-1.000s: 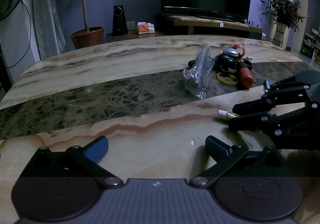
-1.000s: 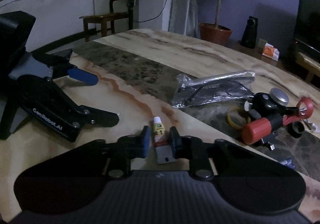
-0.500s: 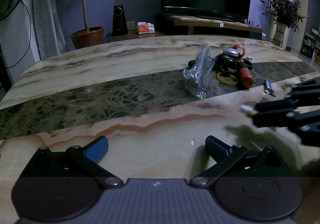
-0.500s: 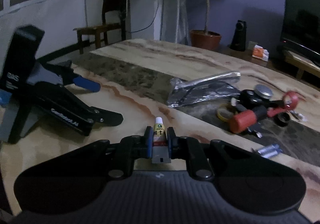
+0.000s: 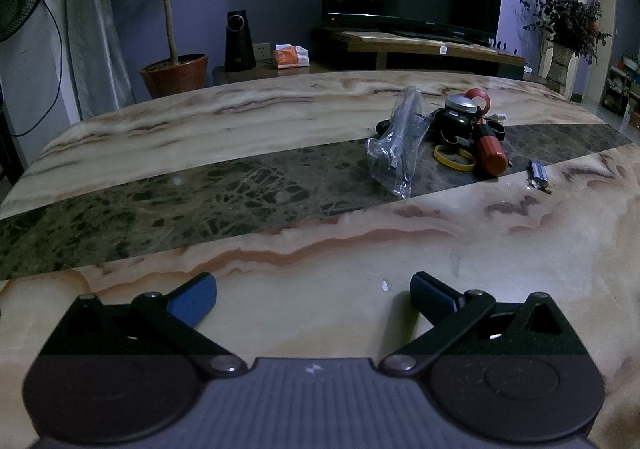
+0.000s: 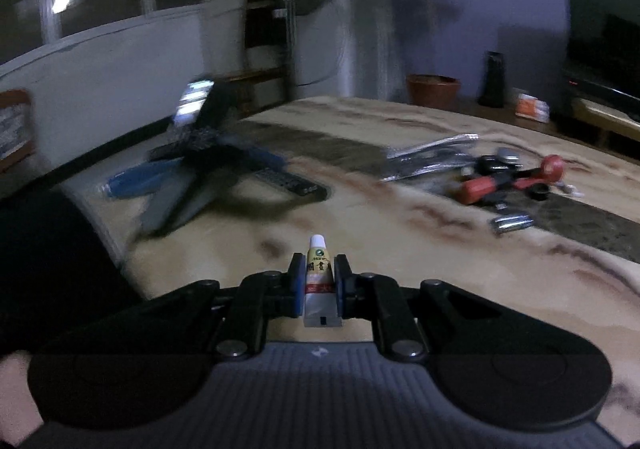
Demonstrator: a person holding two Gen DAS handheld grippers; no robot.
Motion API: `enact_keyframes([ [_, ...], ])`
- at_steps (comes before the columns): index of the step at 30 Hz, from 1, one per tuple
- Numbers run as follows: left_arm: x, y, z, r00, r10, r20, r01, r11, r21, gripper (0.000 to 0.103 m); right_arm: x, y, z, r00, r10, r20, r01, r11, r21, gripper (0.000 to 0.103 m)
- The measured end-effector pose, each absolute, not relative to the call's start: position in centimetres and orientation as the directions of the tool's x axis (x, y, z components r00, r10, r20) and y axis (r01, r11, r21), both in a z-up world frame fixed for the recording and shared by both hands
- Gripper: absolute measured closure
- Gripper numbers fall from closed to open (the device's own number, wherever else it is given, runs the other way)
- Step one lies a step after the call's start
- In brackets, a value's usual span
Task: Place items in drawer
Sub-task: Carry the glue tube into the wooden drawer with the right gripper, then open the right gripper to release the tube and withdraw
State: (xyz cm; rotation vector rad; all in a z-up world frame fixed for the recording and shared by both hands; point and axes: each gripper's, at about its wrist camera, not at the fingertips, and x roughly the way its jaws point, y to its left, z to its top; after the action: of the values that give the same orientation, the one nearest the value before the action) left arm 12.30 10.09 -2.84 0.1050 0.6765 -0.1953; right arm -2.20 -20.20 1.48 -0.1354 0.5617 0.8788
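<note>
From my left gripper (image 5: 314,289), fingers spread wide over bare marble table (image 5: 280,121), the clutter sits at two o'clock: a clear plastic bag (image 5: 396,141), yellow ring (image 5: 454,163), red-handled tool (image 5: 490,153), black bell-like piece (image 5: 456,119) and a small metal cylinder (image 5: 538,173) just right of them. Nothing stands between me and that pile.

The right gripper (image 6: 319,281) has left my left view since a second ago and risen off the tabletop (the background is smeared). It is clamped on a small glue tube (image 6: 319,277), white cap forward, yellowish label with red band, crimped grey end toward me.
</note>
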Motion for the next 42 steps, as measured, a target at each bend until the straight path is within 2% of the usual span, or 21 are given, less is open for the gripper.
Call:
enact_keyframes([
  [2,12.3,10.1,-2.8,0.762,-0.145,-0.631,0.213,0.976,0.033,0.000,-4.3,-21.1,1.8,0.479,0.711,-0.515,-0.781,0.613,0.120,0.086],
  [10,12.3,10.1,-2.8,0.762,-0.145,-0.631,0.213,0.976,0.033,0.000,-7.7,-20.7,-3.1,0.366,0.621,-0.693,-0.763,0.626,0.158,0.086],
  [14,12.3,10.1,-2.8,0.762,-0.145,-0.631,0.213,0.976,0.033,0.000,-7.9,-19.6,-7.1,0.317,0.507,-0.802,-0.742,0.659,0.124,0.086],
  [20,12.3,10.1,-2.8,0.762,-0.145,-0.631,0.213,0.976,0.033,0.000,-7.3,-18.8,-11.1,0.298,0.368,-0.881,-0.699,0.712,0.061,0.086],
  [23,12.3,10.1,-2.8,0.762,-0.145,-0.631,0.213,0.976,0.033,0.000,-7.2,-18.0,-13.1,0.300,0.300,-0.906,-0.701,0.713,0.004,0.086],
  [28,12.3,10.1,-2.8,0.763,-0.145,-0.631,0.213,0.976,0.033,0.000,-7.6,-17.7,-15.4,0.283,0.267,-0.921,-0.684,0.730,0.001,0.086],
  [42,12.3,10.1,-2.8,0.763,-0.145,-0.631,0.213,0.976,0.033,0.000,-7.2,-17.2,-17.8,0.296,0.172,-0.940,-0.674,0.734,-0.078,0.086],
])
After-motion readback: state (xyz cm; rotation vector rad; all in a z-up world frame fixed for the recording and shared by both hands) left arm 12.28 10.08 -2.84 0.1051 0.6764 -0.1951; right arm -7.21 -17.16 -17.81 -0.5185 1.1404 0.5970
